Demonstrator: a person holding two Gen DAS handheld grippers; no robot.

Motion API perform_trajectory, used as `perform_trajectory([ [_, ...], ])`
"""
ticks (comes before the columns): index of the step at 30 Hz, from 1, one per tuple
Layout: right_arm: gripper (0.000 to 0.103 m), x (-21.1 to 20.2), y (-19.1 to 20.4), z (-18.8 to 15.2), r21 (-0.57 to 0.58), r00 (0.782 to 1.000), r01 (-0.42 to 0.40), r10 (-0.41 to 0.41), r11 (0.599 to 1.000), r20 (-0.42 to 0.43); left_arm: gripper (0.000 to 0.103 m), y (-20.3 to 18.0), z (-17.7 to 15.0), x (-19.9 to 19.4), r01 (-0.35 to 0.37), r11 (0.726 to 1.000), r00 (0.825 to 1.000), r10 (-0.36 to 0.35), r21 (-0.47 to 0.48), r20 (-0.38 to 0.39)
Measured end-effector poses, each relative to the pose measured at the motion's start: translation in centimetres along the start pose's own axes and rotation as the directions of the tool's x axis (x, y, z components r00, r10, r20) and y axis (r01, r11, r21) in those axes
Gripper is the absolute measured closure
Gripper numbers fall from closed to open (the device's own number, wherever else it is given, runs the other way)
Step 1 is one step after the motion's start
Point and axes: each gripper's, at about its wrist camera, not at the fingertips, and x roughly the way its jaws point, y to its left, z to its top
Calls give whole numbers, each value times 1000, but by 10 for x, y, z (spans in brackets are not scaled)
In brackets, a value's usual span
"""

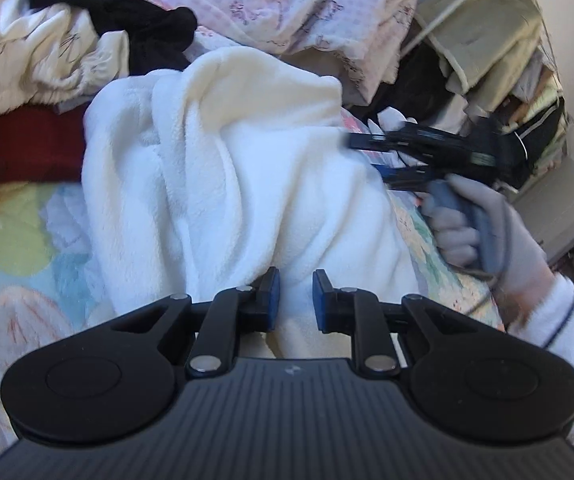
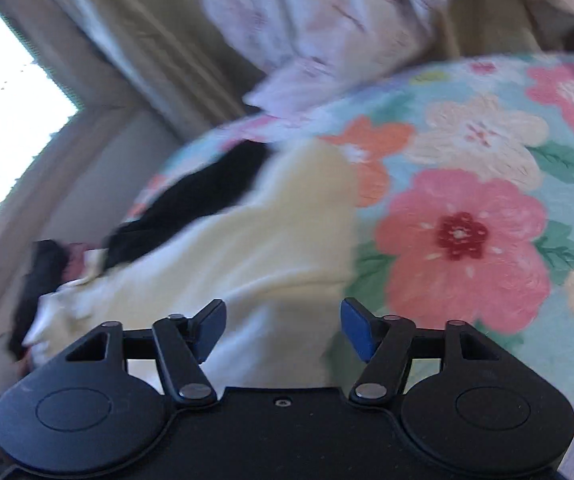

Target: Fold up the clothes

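Note:
A white fleece garment (image 1: 223, 168) lies bunched in folds on the floral bedspread (image 1: 19, 248). My left gripper (image 1: 295, 296) sits at its near edge with a fold of the fleece between the jaws, which stand a little apart. My right gripper (image 1: 371, 156), held by a gloved hand (image 1: 483, 232), reaches to the garment's right edge with its jaws apart. In the right wrist view the right gripper (image 2: 283, 328) is open and empty over the same garment (image 2: 247, 256), which looks cream here.
A black garment (image 1: 143, 20), a dark red one (image 1: 27, 144) and pink-and-white patterned clothes (image 1: 307, 4) are heaped at the far side. More folded clothes (image 1: 487, 48) are stacked at the right. A window (image 2: 3, 104) and curtain (image 2: 135, 40) lie beyond the bed.

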Motion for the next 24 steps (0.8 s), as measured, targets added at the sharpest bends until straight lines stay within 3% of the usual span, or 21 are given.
perform_trajectory([
  [1,31,13,-7,3,19,1000,5,-4,1000,-13,84,1,1,0,7,1000,1000,-7,-1,0],
  [3,36,27,-20,4,61,997,-81,81,995,-3,86,5,3,-1,22,1000,1000,-22,-13,12],
  [4,43,33,-22,6,65,993,-116,116,991,8,89,6,5,-4,29,999,999,-28,-16,23],
  [5,65,34,-18,9,44,992,-120,118,992,32,89,7,6,-6,35,999,999,-35,-19,34],
  [6,73,33,-12,12,16,992,-113,112,993,60,89,9,11,-14,48,999,995,-46,-26,83],
  [8,76,32,0,16,-35,990,-101,104,994,98,89,12,22,-31,76,996,979,-67,-37,191],
  [10,76,35,10,16,-76,992,-75,83,994,98,89,17,39,-37,57,997,970,-42,-54,238],
  [11,76,37,13,15,-92,993,-66,75,994,96,89,14,47,-33,17,1000,971,-13,-13,238],
  [14,76,33,17,14,-122,992,-57,70,991,104,89,3,72,-1,-70,991,987,52,110,152],
  [16,72,31,24,13,-159,994,-22,39,987,105,88,-9,84,26,-143,956,987,120,255,104],
  [18,62,22,35,6,-199,993,29,-5,980,120,88,-13,93,51,-198,911,980,184,360,73],
  [20,51,11,56,-11,-267,975,177,-132,947,178,88,-3,103,75,-226,892,971,240,390,13],
  [21,50,4,68,-24,-303,961,239,-180,922,209,92,2,106,82,-260,883,959,282,390,-1],
  [24,48,-20,102,-71,-409,959,249,-166,878,227,100,11,108,87,-317,862,937,349,395,-9],
])
